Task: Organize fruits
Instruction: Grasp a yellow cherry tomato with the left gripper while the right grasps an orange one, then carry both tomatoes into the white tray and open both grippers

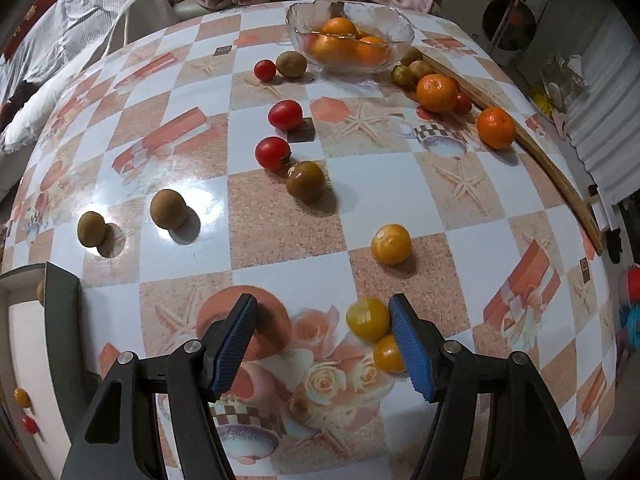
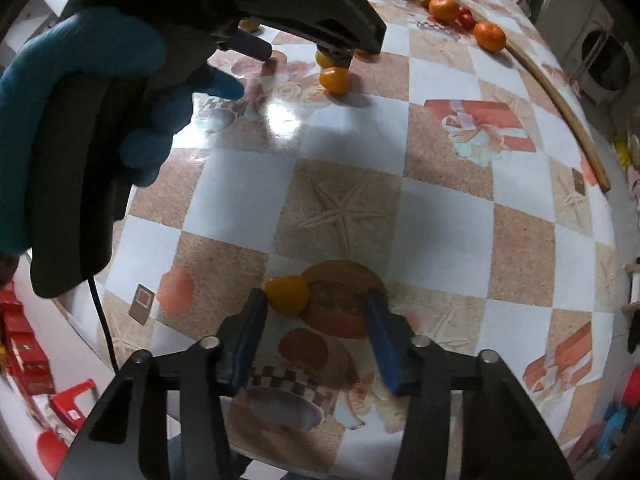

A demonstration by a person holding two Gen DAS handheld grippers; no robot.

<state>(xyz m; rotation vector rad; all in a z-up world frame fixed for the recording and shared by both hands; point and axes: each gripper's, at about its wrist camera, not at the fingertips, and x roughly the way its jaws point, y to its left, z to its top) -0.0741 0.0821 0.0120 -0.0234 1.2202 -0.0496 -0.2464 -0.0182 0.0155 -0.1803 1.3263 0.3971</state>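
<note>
Left wrist view: your left gripper (image 1: 322,318) jaws spread wide, nothing held; yellow tomato (image 1: 368,319) touching its right pad, second yellow tomato (image 1: 389,353) just behind. Right gripper (image 2: 316,312) likewise agape; yellow fruit (image 2: 287,294) beside its left pad. Farther out: glass bowl (image 1: 396,46) holding oranges.

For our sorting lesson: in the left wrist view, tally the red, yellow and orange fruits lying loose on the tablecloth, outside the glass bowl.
Red tomatoes: 4
Yellow fruits: 3
Oranges: 2
Total: 9
</note>
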